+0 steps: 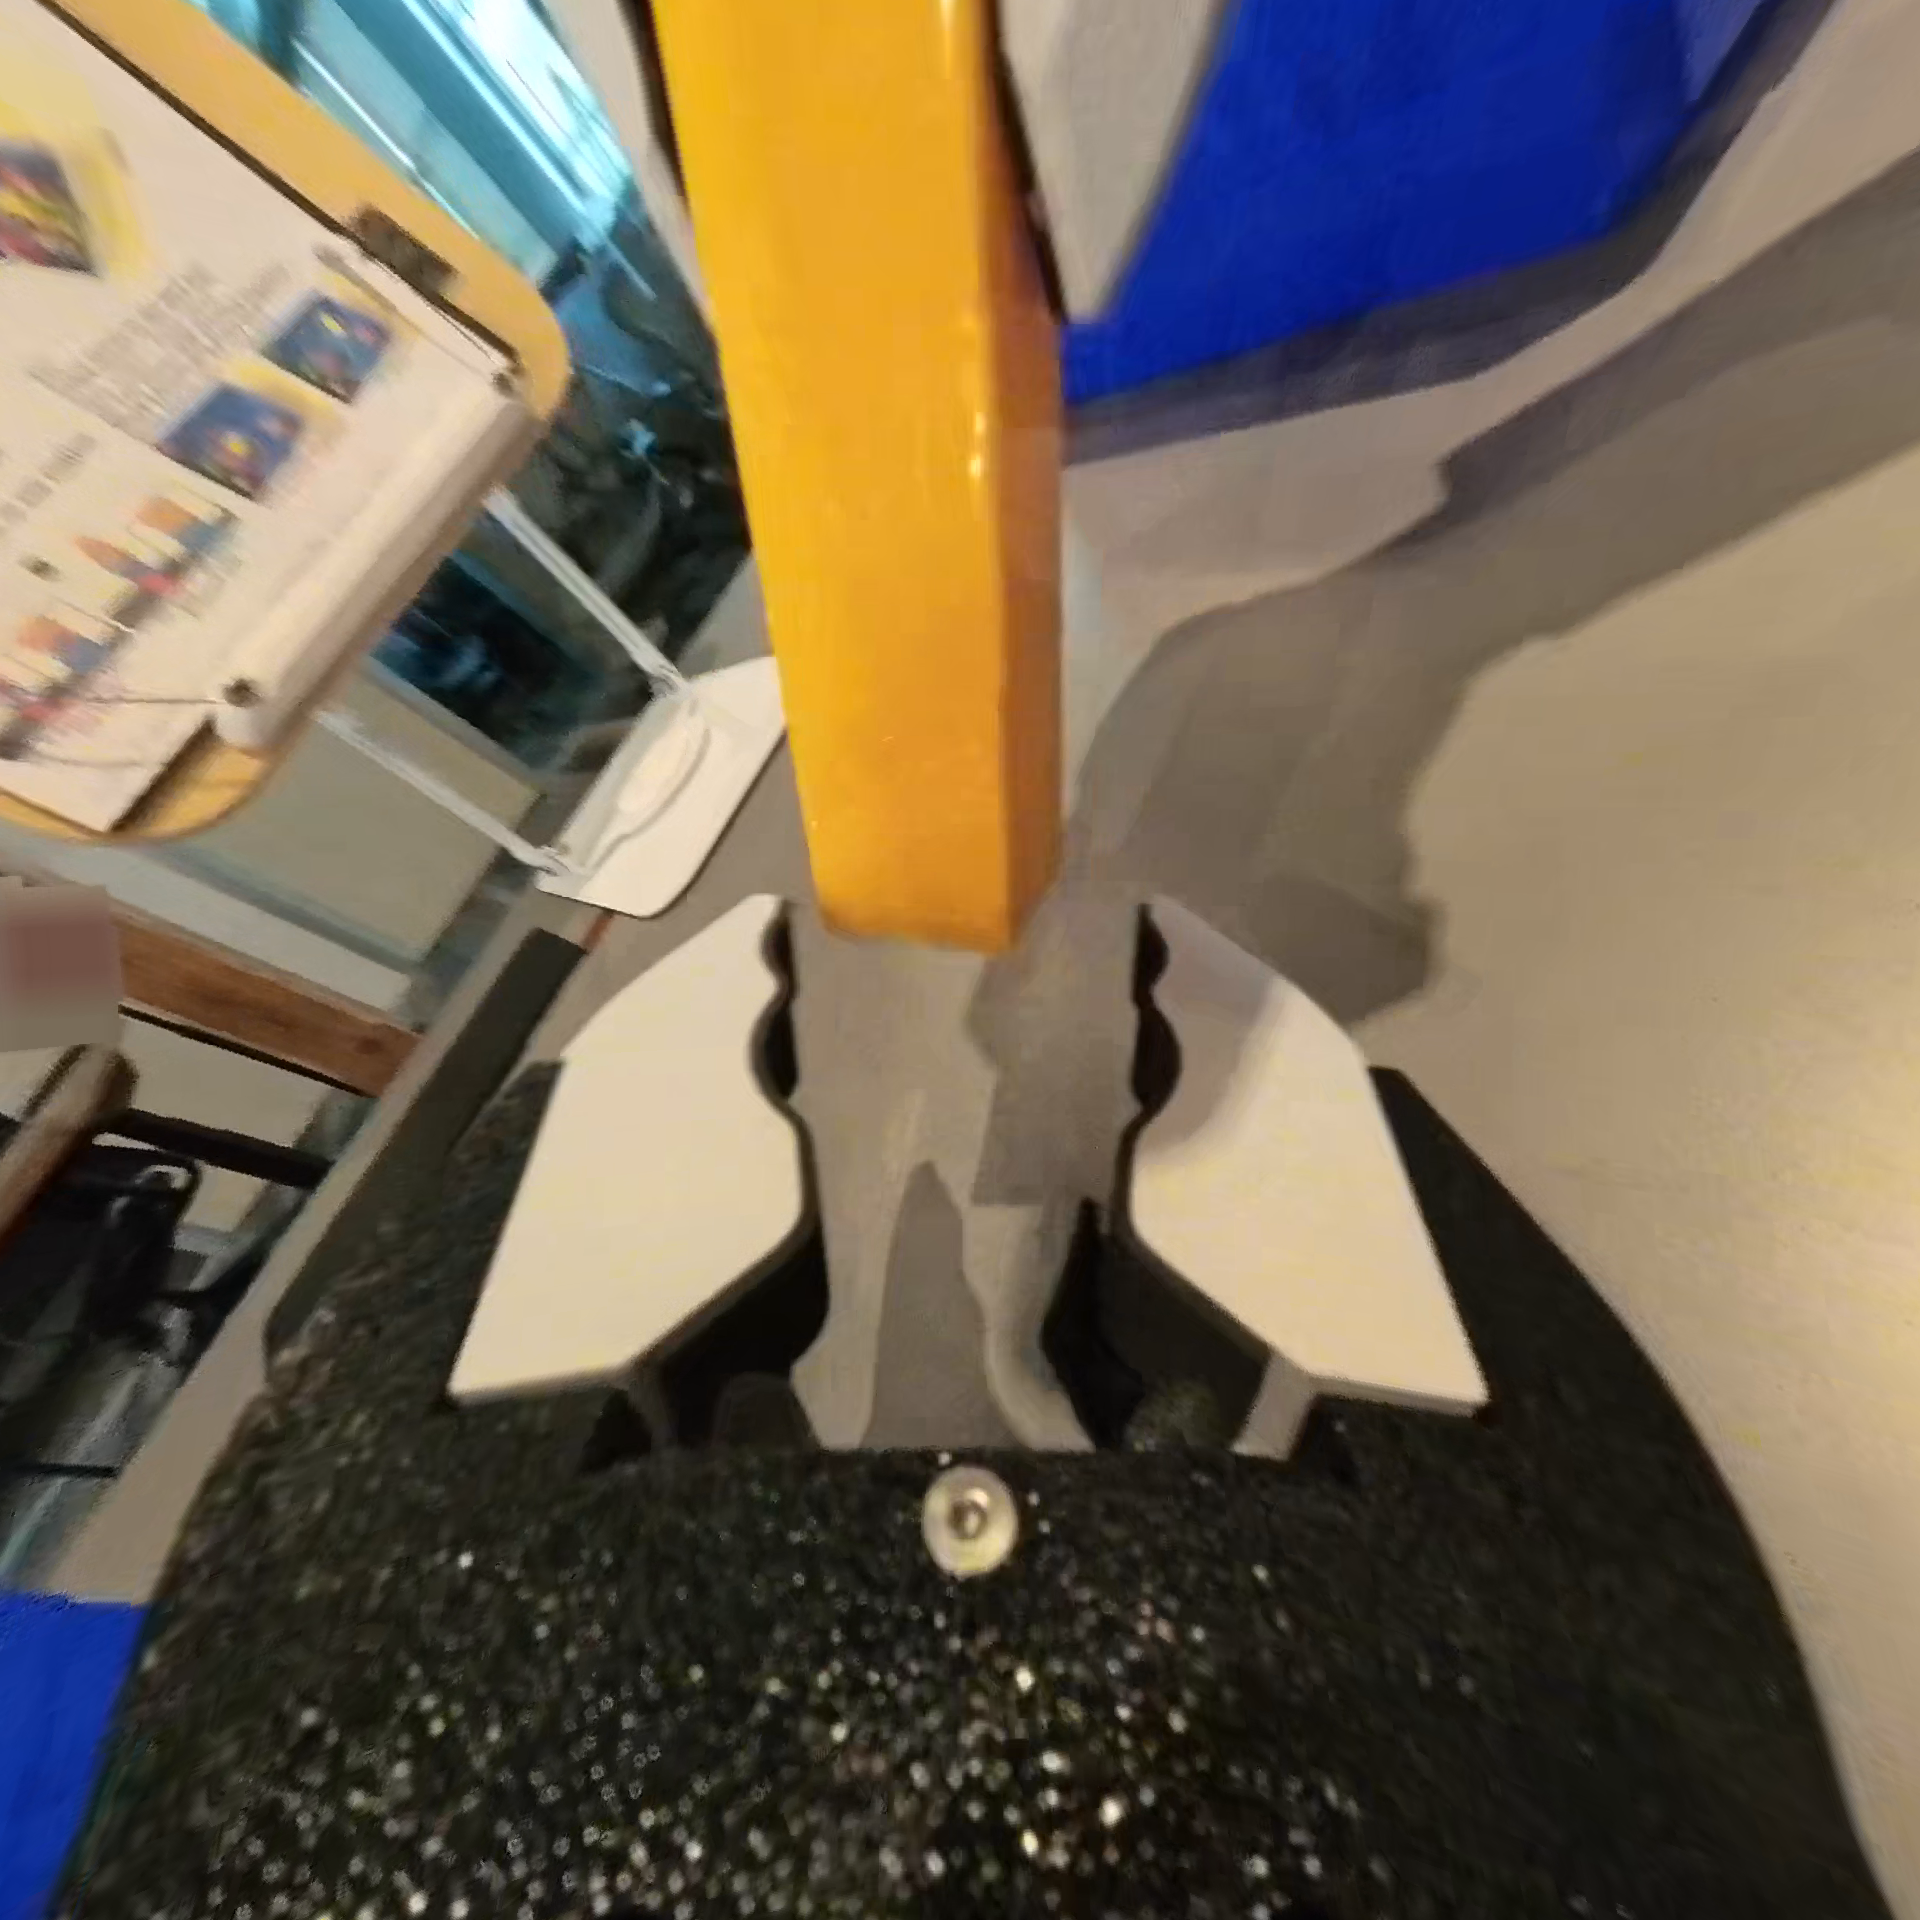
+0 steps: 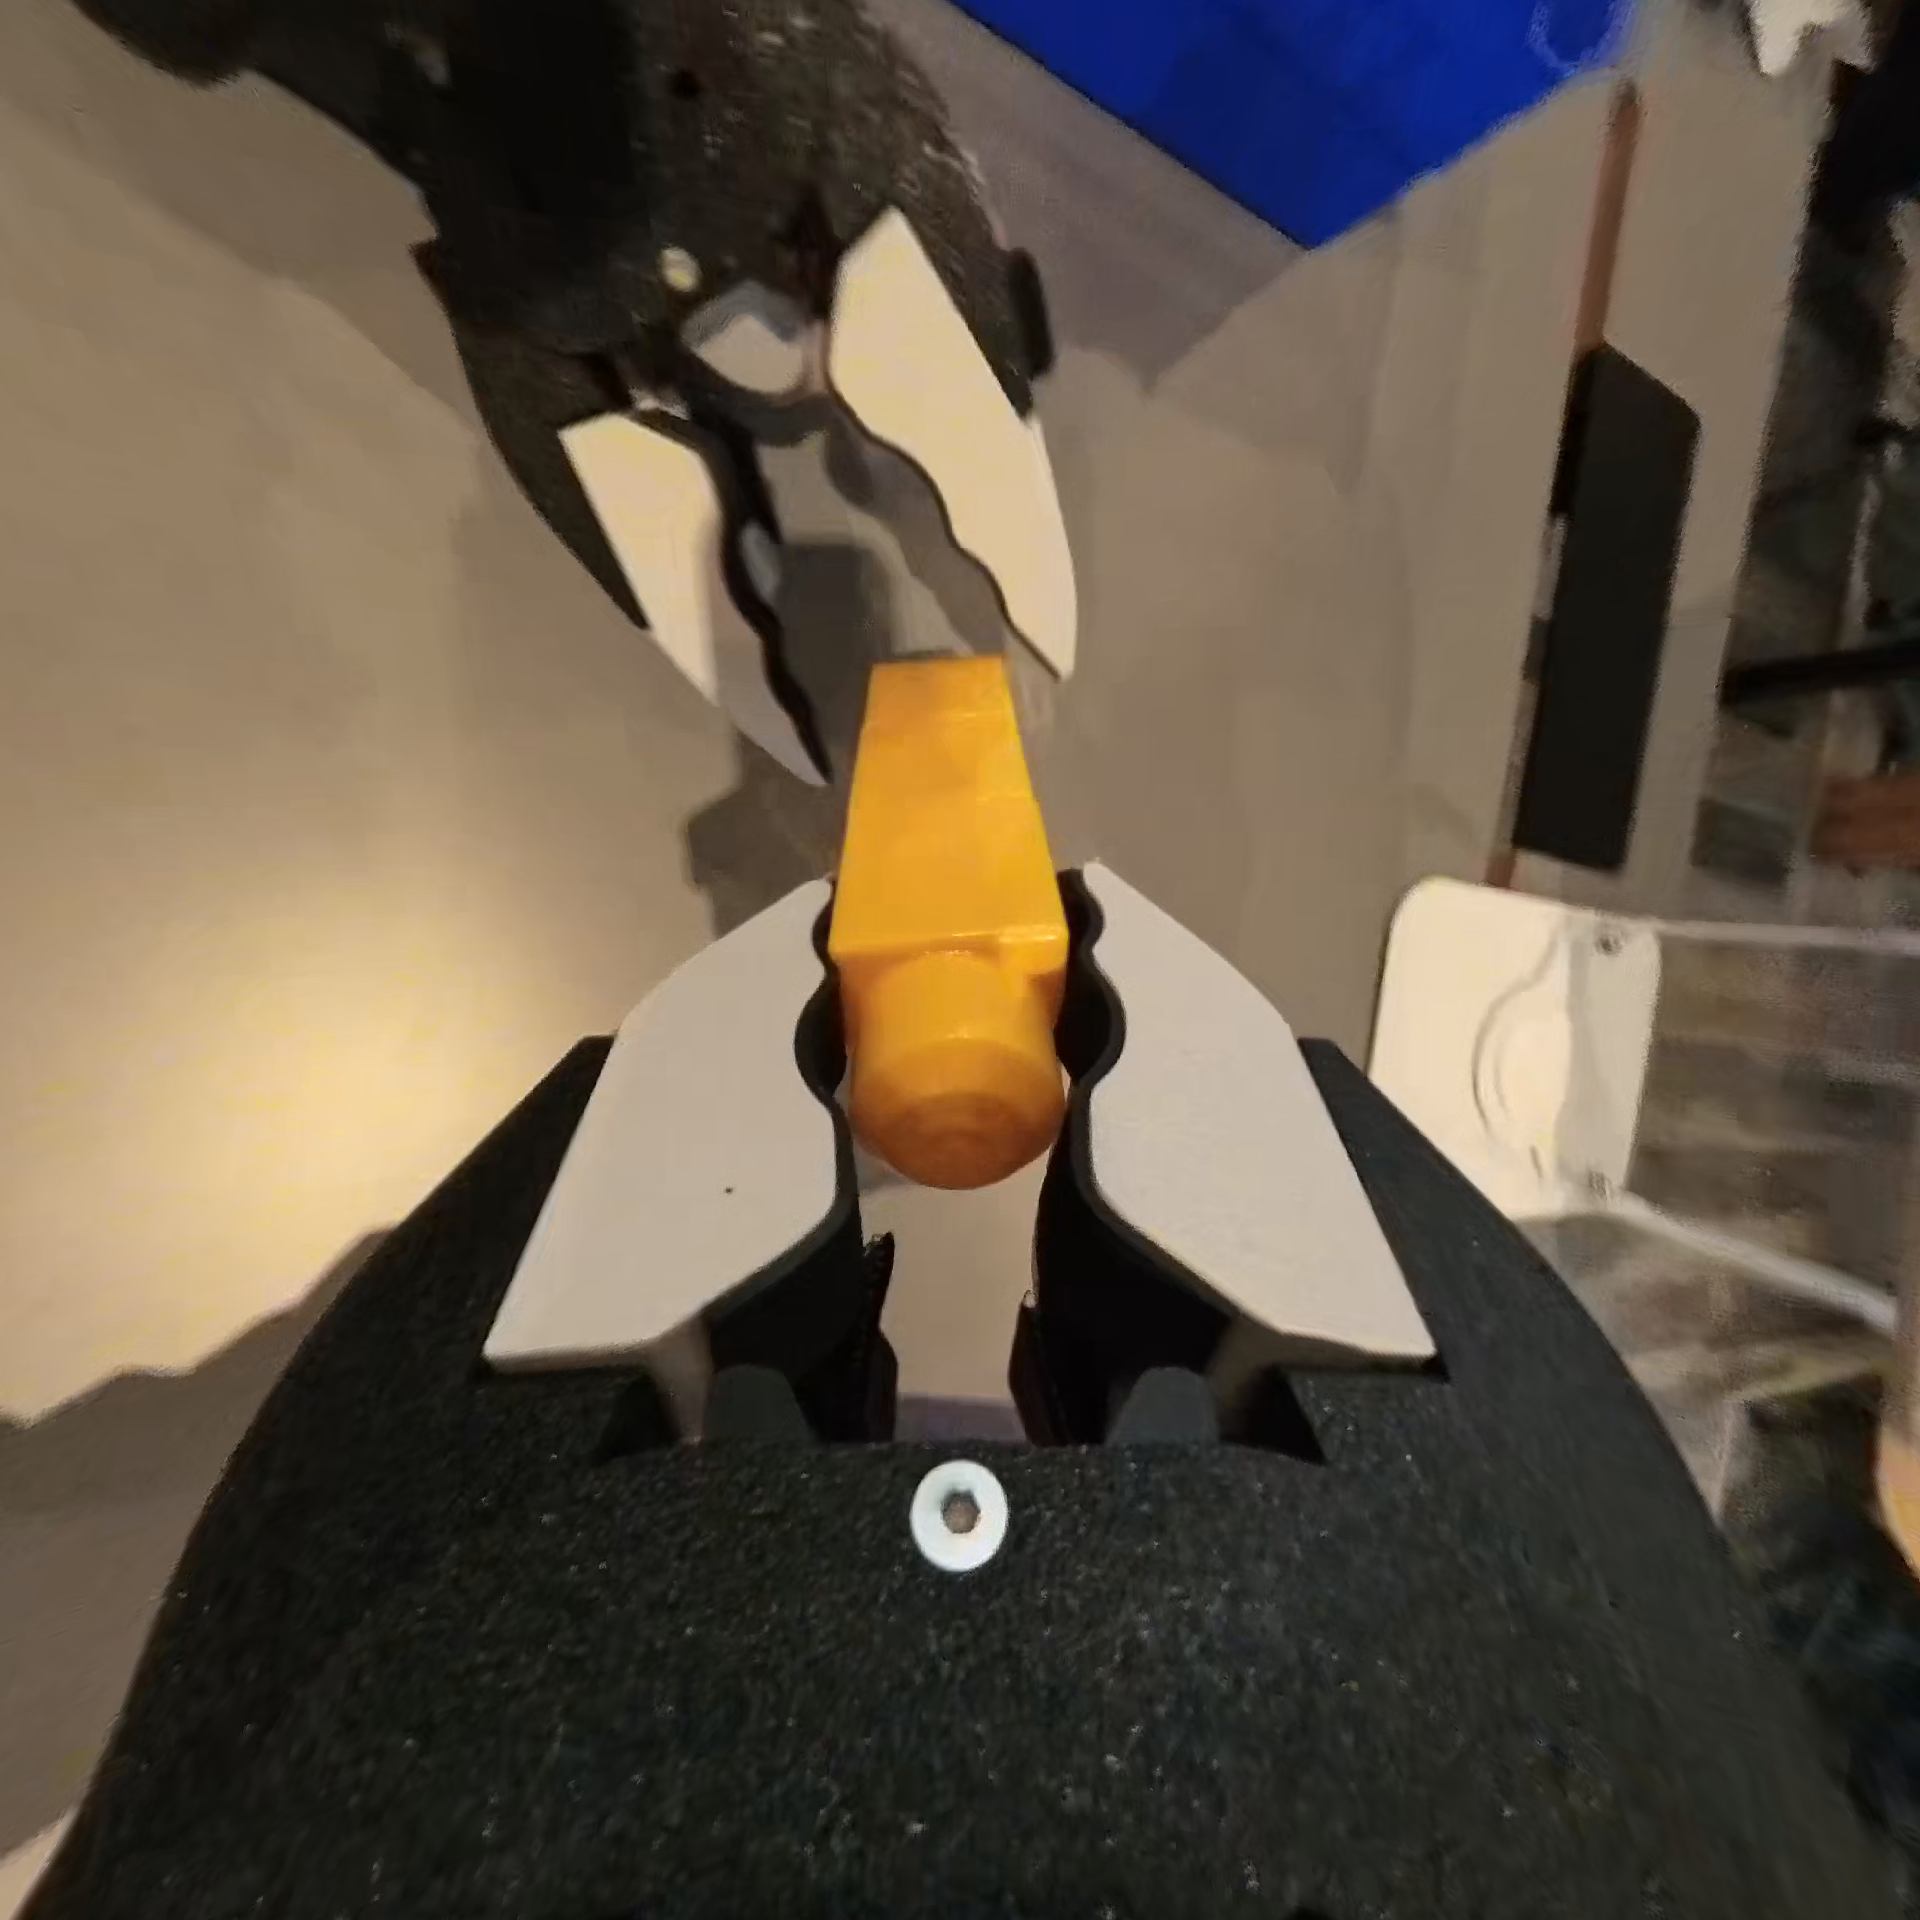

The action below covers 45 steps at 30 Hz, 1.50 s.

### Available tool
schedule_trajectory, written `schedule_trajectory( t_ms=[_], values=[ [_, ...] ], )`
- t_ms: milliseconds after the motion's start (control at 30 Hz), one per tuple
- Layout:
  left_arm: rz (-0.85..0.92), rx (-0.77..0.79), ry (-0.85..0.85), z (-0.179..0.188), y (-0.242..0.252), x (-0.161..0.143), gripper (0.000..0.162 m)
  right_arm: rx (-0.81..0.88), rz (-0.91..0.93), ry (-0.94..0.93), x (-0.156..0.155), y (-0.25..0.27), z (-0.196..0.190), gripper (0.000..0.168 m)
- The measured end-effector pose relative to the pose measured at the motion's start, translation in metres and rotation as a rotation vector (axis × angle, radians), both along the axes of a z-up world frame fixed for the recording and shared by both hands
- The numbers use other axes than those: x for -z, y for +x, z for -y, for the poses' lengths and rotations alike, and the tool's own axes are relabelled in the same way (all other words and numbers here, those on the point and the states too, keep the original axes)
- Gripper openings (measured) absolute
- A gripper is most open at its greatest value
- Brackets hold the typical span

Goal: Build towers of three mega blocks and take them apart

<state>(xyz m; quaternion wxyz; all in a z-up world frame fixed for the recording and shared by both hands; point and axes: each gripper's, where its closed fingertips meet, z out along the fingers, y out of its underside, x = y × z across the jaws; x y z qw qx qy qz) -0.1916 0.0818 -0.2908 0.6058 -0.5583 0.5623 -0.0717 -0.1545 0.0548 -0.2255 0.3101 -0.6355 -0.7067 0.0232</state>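
Right tongs point(image 2: 948, 1013) are clenching the orange block point(image 2: 951, 935) between their white fingers point(image 2: 717, 1091), the round stud end pointing back toward the camera and the long body reaching forward, away from them. Left tongs point(image 2: 914, 707) are sitting at the block's far end with their jaws spread apart, one white tip on each side of it, gripping nothing. From the left side, those tongs point(image 1: 961, 997) are gaping wide, and the block point(image 1: 894, 499) is ending just ahead of the tips, over a pale table point(image 1: 1662, 935). Beyond the block, a blue bin point(image 1: 1403, 177) is showing
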Motion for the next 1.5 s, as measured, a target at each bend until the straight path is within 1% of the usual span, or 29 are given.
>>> schedule_trajectory(
  t_ms=[33,100,167,233,300,400,467,533,633,700,833,967,1133,1267,1500],
  values=[
    [0.012,-0.007,-0.003,0.000,0.001,-0.001,0.074,0.032,-0.018,0.002,-0.008,0.011,0.000,0.038],
    [0.058,-0.016,-0.069,-0.001,0.002,-0.002,0.091,0.109,-0.060,0.007,-0.027,0.039,-0.001,0.038],
    [0.124,-0.028,-0.154,-0.004,-0.001,-0.004,0.095,0.199,-0.093,0.051,-0.054,0.074,-0.006,0.038],
    [0.194,-0.035,-0.209,-0.008,-0.005,-0.010,0.096,0.307,-0.112,0.092,-0.081,0.116,-0.011,0.038],
    [0.247,-0.028,-0.254,-0.009,-0.008,-0.014,0.092,0.422,-0.090,0.122,-0.102,0.162,-0.015,0.038],
    [0.289,-0.030,-0.308,-0.011,-0.011,-0.015,0.088,0.590,0.023,0.113,-0.111,0.231,-0.016,0.038],
    [0.299,-0.032,-0.336,-0.013,-0.011,-0.012,0.087,0.658,0.113,0.055,-0.102,0.265,-0.018,0.038],
    [0.308,-0.032,-0.352,-0.013,-0.012,-0.011,0.087,0.692,0.210,-0.023,-0.085,0.291,-0.026,0.038],
    [0.319,-0.035,-0.372,-0.015,-0.013,-0.010,0.085,0.688,0.380,-0.102,-0.054,0.319,-0.047,0.038],
    [0.314,-0.045,-0.372,-0.018,-0.016,-0.006,0.082,0.673,0.456,-0.145,-0.035,0.333,-0.062,0.038],
    [0.314,-0.065,-0.375,-0.022,-0.021,-0.005,0.081,0.639,0.496,-0.256,-0.001,0.349,-0.089,0.039],
    [0.322,-0.065,-0.396,-0.023,-0.022,-0.005,0.081,0.626,0.547,-0.350,0.026,0.366,-0.105,0.039],
    [0.322,-0.059,-0.380,-0.022,-0.021,-0.006,0.080,0.598,0.496,-0.418,0.042,0.369,-0.120,0.039],
    [0.353,-0.046,-0.327,-0.021,-0.023,-0.014,0.068,0.568,0.514,-0.428,0.047,0.370,-0.127,0.039],
    [0.346,-0.050,-0.356,-0.022,-0.023,-0.011,0.068,0.534,0.475,-0.461,0.050,0.362,-0.131,0.039]
  ],
)
